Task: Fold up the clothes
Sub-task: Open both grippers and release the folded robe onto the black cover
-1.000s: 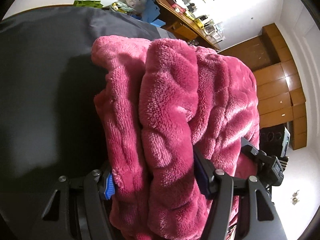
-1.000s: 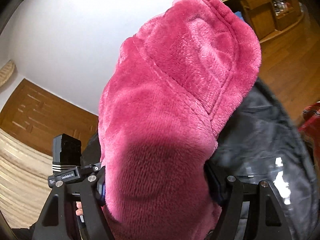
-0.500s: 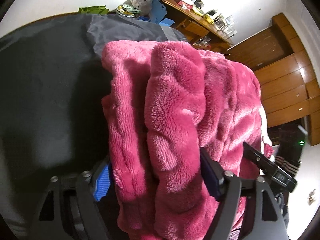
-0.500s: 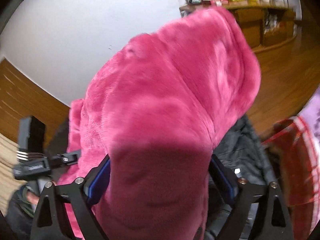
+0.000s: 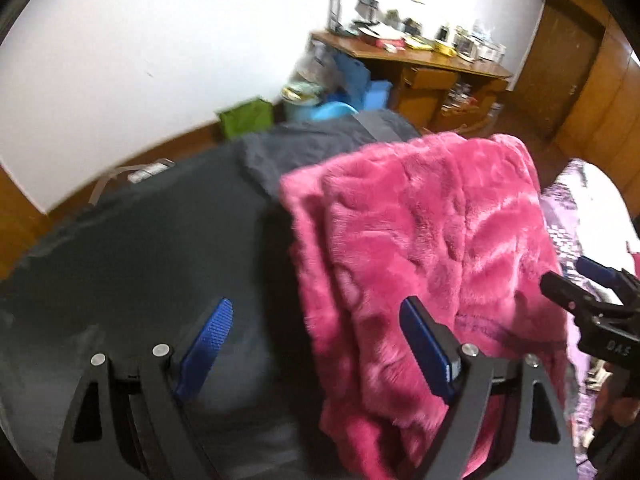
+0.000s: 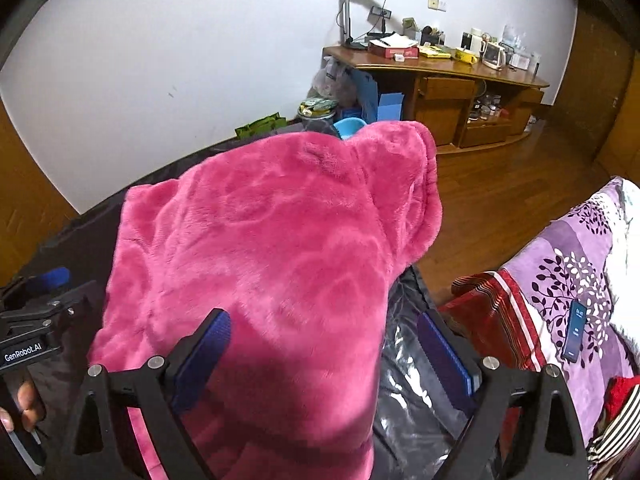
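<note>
Pink fleece folded on dark sheet, frame centre. Left hand-held gripper opening, right hand-held gripper spread wide; neither clamping fleece.

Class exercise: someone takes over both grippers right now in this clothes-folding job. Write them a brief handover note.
Left gripper: jaws opening, gripping nothing; the pink fleece lies beside its right finger.
Right gripper: open, fleece lying loose between the fingers, not pinched.
Things: the fleece sits folded in a bundle on the dark sheet.
Done: fold laid down and released.
Left: check the fold is neat, tidy edges if needed.
</note>
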The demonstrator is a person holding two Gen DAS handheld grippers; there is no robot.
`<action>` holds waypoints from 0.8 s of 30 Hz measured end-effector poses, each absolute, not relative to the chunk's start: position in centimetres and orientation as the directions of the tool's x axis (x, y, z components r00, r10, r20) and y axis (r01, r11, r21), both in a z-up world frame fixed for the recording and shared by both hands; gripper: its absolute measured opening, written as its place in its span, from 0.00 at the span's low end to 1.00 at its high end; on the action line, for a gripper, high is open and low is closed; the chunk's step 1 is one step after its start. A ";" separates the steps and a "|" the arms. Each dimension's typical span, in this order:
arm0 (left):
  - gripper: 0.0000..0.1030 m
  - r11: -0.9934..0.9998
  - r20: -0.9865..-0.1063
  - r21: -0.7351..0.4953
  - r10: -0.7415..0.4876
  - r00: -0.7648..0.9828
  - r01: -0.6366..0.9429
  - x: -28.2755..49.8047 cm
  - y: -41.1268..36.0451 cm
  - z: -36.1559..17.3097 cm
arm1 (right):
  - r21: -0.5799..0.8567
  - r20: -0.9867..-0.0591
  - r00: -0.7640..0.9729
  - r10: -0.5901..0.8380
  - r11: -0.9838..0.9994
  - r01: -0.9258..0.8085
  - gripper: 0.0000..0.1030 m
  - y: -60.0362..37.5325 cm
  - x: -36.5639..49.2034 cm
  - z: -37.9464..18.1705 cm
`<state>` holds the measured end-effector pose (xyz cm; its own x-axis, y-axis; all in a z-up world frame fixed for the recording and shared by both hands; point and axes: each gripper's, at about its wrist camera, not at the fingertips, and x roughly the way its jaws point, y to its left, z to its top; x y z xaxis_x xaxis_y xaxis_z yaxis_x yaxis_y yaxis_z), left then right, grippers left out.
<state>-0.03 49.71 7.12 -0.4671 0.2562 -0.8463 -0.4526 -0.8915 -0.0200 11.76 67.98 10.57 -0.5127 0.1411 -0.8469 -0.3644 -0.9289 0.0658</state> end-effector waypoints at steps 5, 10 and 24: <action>0.86 -0.917 -0.826 -0.022 0.241 -0.509 -0.399 1.4 48.1 8.3 | 0.058 -0.841 -0.522 0.141 -0.936 -0.346 0.93 69.0 10.5 8.8; 0.86 -0.930 -0.824 -0.046 0.241 -0.513 -0.364 3.5 46.0 9.4 | 0.018 -0.830 -0.533 0.163 -0.948 -0.319 0.93 68.3 10.6 8.2; 0.86 -0.861 -0.798 -0.078 0.356 -0.486 -0.503 11.2 44.5 12.3 | -0.049 -0.802 -0.543 0.250 -0.933 -0.358 0.93 63.5 16.8 12.5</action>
<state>11.23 44.54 12.32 -0.4862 0.3562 -0.7980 -0.5033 -0.8606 -0.0775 16.79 63.54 12.52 -0.5429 0.2505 -0.8016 -0.3576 -0.9326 -0.0492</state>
